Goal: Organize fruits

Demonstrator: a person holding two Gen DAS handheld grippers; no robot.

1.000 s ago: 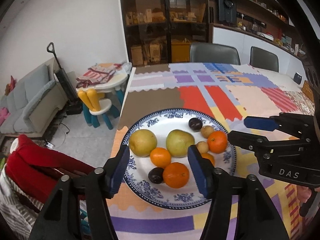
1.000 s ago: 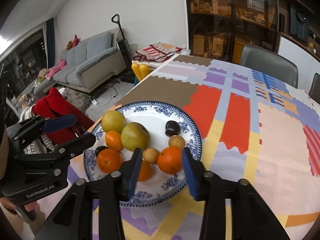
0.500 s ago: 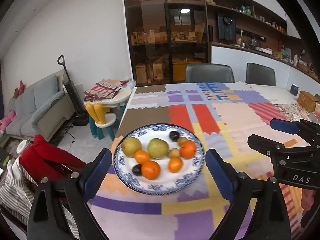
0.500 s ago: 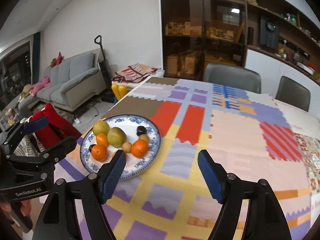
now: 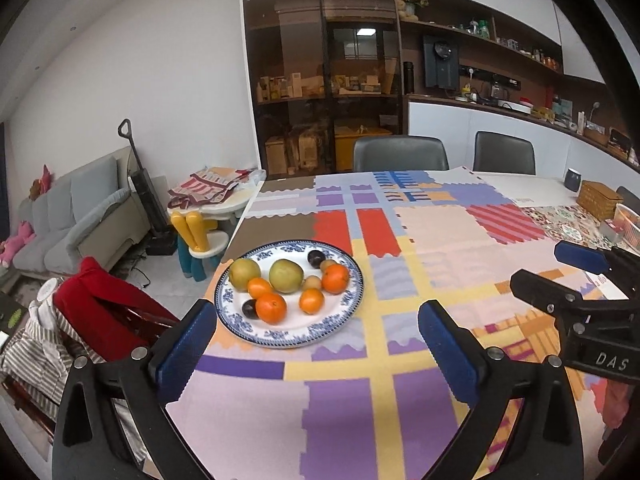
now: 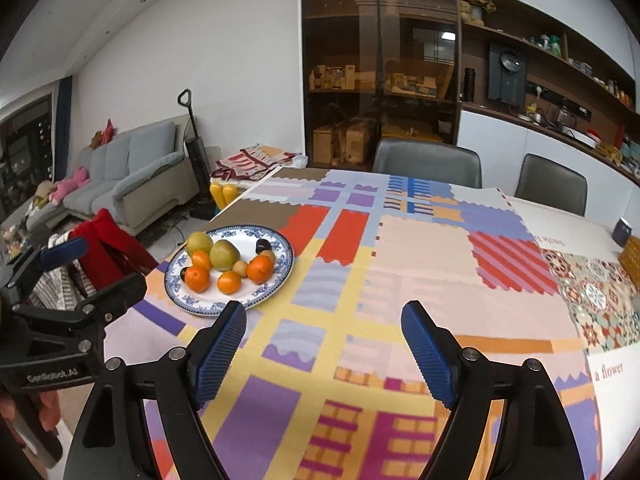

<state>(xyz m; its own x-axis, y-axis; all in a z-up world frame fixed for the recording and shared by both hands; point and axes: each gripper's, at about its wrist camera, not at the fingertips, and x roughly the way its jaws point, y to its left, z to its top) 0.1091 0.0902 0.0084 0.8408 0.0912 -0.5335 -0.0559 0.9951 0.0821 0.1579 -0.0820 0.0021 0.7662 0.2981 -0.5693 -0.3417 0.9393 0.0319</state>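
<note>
A blue-patterned white plate (image 5: 340, 320) (image 6: 280, 276) sits near the table's left edge, holding two green pears (image 5: 285, 275), several oranges (image 5: 271, 307), two dark plums (image 5: 316, 257) and small brown fruits. My left gripper (image 5: 316, 344) is open and empty, held back from the plate's near rim. My right gripper (image 6: 324, 344) is open and empty, right of the plate above the tablecloth. Each gripper shows in the other's view, the right one (image 5: 568, 276) and the left one (image 6: 80, 268).
A patchwork tablecloth (image 5: 420, 240) covers the table. Two grey chairs (image 5: 400, 154) stand at the far side. A dark mug (image 5: 573, 180) and a wicker box (image 5: 600, 199) are at the far right. A chair with red clothing (image 5: 104, 300) stands by the left edge.
Both grippers have pulled back and up from the plate and opened wide. The plate and fruit look smaller and farther. No fruit has moved.
</note>
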